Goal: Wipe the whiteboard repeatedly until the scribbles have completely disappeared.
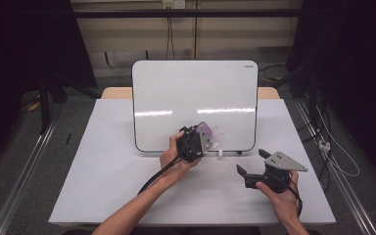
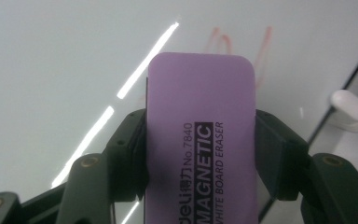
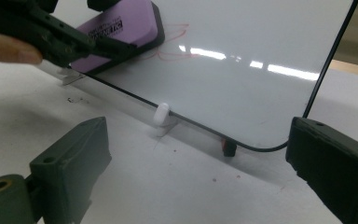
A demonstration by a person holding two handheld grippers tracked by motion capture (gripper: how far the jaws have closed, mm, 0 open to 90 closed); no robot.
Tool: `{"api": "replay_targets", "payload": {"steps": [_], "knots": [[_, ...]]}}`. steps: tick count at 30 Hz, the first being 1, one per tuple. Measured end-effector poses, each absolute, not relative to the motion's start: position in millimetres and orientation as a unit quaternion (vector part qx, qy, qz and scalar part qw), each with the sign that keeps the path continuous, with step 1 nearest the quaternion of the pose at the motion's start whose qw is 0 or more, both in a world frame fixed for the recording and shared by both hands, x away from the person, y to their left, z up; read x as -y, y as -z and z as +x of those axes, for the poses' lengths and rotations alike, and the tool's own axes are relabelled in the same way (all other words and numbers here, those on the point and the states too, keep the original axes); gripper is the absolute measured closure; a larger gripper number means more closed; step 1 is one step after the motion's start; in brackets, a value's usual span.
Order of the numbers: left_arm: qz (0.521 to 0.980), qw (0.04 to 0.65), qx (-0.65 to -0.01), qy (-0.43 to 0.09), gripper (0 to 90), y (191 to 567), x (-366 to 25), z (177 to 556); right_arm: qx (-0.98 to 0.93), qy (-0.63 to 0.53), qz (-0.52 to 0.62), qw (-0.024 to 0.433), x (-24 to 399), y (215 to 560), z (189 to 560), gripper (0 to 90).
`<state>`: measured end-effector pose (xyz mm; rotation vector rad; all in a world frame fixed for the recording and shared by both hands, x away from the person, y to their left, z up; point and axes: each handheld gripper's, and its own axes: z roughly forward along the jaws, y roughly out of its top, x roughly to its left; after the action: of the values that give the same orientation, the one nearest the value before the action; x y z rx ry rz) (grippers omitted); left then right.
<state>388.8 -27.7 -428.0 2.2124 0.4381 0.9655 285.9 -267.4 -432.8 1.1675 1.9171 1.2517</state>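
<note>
white table (image 1: 103, 171); small white clip (image 3: 161, 113) and black foot (image 3: 229, 148) at board's lower edge.

Propped whiteboard (image 1: 176, 93) blocks the table's (image 1: 107, 171) rear, open tabletop before it

Whiteboard (image 1: 176, 93): smooth, glossy face with bright light streaks reflected; thin dark frame. Eraser (image 2: 200, 135): purple plastic shell, smooth, semi-matt, printed lettering. Gripper fingers (image 3: 70, 163): matt black plastic, slightly grained. Surface (image 1: 112, 171): matt white, flat, lightly speckled. Small white clip (image 3: 161, 113): smooth plastic.
</note>
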Motion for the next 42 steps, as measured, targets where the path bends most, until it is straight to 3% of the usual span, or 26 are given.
{"api": "replay_targets", "payload": {"steps": [8,16,32,37,42], "knots": [[0.852,0.336,-0.149,-0.372,41.2,423,29,394,-0.715,-0.467,0.438,0.281,268,433,286,5.9],[0.830,0.359,-0.200,-0.378,41.2,390,13,427,-0.713,-0.467,0.439,0.283,270,433,285,5.9],[0.856,0.335,-0.121,-0.375,41.2,431,66,386,-0.714,-0.468,0.438,0.282,270,433,284,5.9],[0.860,0.330,-0.109,-0.374,41.2,428,65,389,-0.714,-0.468,0.437,0.283,270,432,284,5.9],[0.851,0.340,-0.136,-0.377,41.2,411,58,405,-0.714,-0.468,0.438,0.282,270,433,284,5.9]]}}
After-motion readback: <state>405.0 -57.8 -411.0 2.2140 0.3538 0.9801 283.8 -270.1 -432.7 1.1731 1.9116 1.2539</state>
